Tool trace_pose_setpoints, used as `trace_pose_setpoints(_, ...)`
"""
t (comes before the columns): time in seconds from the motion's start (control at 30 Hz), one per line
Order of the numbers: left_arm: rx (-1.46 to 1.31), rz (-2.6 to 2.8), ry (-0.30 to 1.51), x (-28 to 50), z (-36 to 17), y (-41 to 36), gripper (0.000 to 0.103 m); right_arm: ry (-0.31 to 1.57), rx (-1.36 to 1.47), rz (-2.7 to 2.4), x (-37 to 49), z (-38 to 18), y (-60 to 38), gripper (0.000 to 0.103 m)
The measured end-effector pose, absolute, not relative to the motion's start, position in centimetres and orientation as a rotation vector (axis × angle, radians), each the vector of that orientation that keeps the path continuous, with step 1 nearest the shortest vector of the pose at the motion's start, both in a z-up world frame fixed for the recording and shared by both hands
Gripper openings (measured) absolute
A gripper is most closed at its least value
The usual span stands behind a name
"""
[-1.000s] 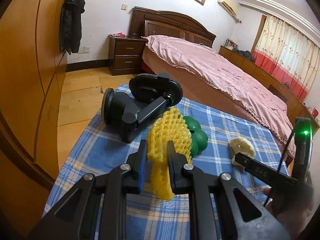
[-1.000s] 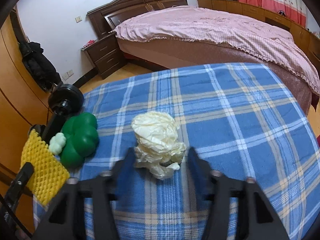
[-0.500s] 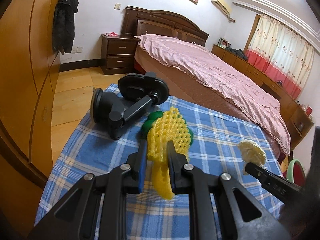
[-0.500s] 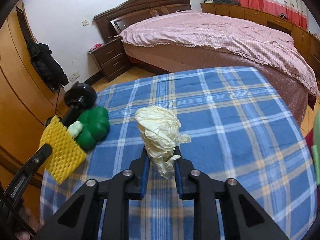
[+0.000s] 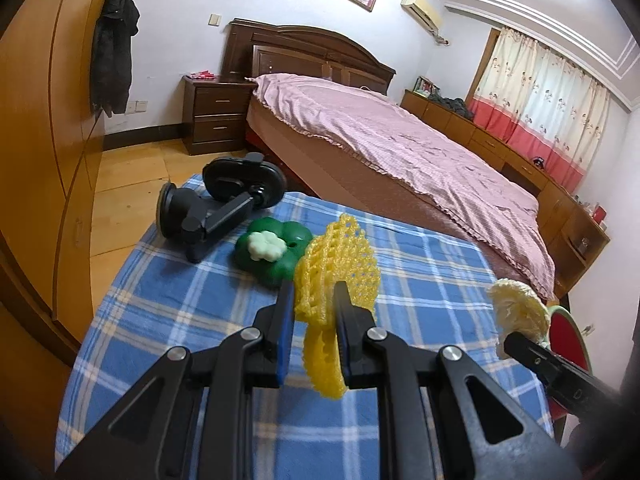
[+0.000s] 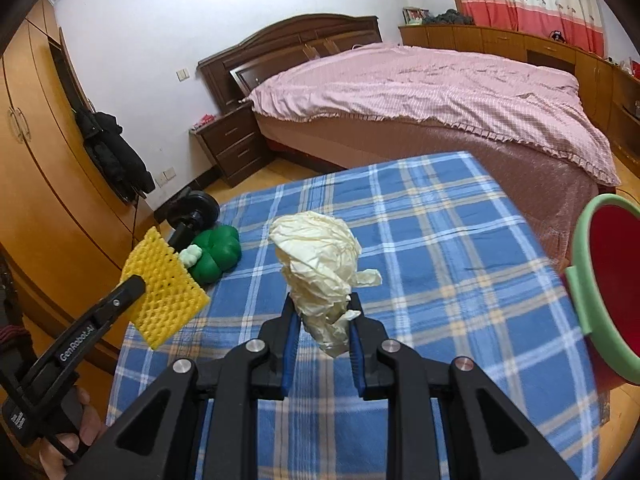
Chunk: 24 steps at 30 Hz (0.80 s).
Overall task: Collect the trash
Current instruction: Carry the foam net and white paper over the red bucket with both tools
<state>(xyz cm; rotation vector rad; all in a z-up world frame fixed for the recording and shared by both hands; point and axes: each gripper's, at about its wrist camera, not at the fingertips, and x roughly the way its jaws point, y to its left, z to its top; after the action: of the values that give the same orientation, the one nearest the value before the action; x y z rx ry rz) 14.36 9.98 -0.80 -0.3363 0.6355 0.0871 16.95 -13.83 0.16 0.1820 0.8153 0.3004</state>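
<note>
My left gripper [image 5: 313,294] is shut on a yellow foam net [image 5: 336,268] and holds it above the blue plaid table [image 5: 168,304]. The net also shows in the right wrist view [image 6: 164,288], with the left gripper [image 6: 132,286] clamped on it. My right gripper [image 6: 322,312] is shut on a crumpled cream paper ball [image 6: 320,256], lifted off the cloth. The paper ball shows at the right of the left wrist view [image 5: 518,314]. A red bin with a green rim [image 6: 600,280] stands off the table's right edge.
A green clover-shaped toy [image 5: 272,252] and a black suction phone mount [image 5: 224,204] lie at the table's far left corner. A wooden wardrobe [image 5: 36,160] is on the left. A bed with a pink cover [image 5: 400,148] lies beyond the table.
The right gripper closed on the paper ball and lifted it. Both grippers rose and pulled back from the table, each with its item. The red bin came into view at the right.
</note>
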Motion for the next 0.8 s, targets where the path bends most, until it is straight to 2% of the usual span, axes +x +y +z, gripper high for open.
trace_pose_setpoints(0.8, -0.329, -0.156, 0.632, 11.3, 4.2, -0.1, 0.018, 0.661, 0.272, 0.195, 9.5, 5.2, -24.4, 0.024)
